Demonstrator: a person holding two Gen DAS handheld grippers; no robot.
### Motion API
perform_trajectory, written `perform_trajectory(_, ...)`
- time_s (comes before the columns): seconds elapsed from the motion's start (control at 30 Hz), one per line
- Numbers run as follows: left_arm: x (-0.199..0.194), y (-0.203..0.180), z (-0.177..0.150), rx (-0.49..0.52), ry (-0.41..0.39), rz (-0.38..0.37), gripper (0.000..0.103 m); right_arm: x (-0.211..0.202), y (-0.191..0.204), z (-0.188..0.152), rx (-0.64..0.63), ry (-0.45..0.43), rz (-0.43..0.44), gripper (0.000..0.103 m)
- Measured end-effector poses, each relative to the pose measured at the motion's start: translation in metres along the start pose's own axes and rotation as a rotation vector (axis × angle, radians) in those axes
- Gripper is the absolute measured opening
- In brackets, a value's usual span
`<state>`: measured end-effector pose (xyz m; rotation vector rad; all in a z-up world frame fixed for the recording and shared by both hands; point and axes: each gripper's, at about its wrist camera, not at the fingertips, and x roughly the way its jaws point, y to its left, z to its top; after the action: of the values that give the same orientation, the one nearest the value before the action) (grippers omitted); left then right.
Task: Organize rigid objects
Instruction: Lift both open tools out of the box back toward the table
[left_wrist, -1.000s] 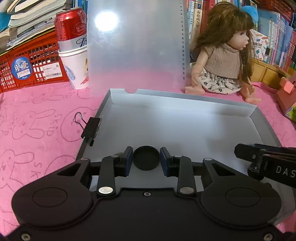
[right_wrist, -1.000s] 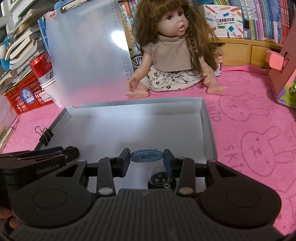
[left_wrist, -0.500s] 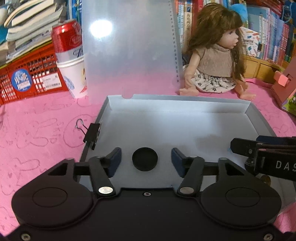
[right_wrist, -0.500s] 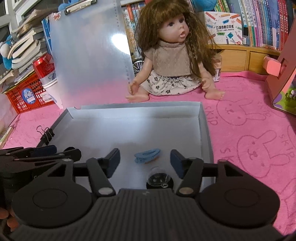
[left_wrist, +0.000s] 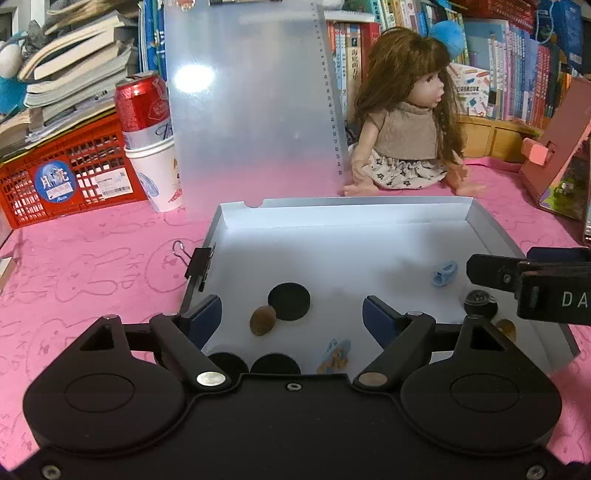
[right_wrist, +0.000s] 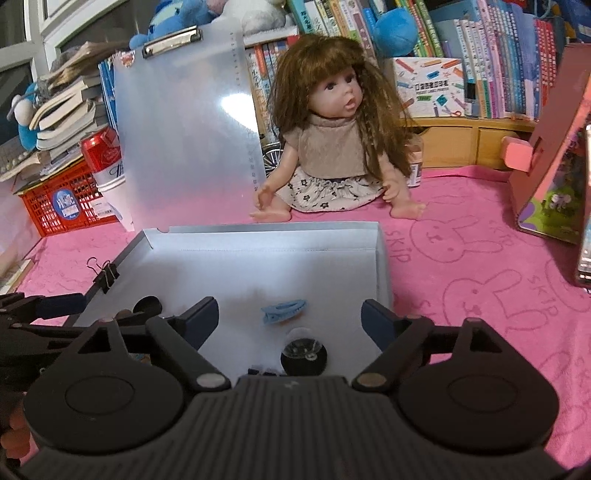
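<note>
A shallow white box lies on the pink cloth, also in the right wrist view. A black disc lies in it next to a brown stone; two more black discs and a small blue toy lie nearer. A blue hair clip and a clear dome on a black base lie at the box's right; the clip also shows in the left wrist view. My left gripper is open above the disc. My right gripper is open above the clip.
A black binder clip grips the box's left wall. A doll, a translucent clipboard, a red can in a paper cup, a red crate and bookshelves stand behind. A pink cardboard box stands at right.
Both grippers opened, let go of the black disc and the blue hair clip onto the box floor, then pulled back and up.
</note>
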<state>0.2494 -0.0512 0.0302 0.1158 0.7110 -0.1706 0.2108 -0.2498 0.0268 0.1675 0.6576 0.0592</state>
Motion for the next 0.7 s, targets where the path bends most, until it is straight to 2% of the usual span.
perform_trajectory(0.3,-0.038,-0.004,-0.02,0.064,-0.056,-0.031,0.085,-0.036,0.0,-0.012,-0.018,-0.058,0.026,0.097)
perform_trajectory(0.7,-0.071,0.0,-0.042,0.027,-0.075,-0.073,0.087,-0.072,0.013,-0.03,-0.103,-0.115,0.046,0.103)
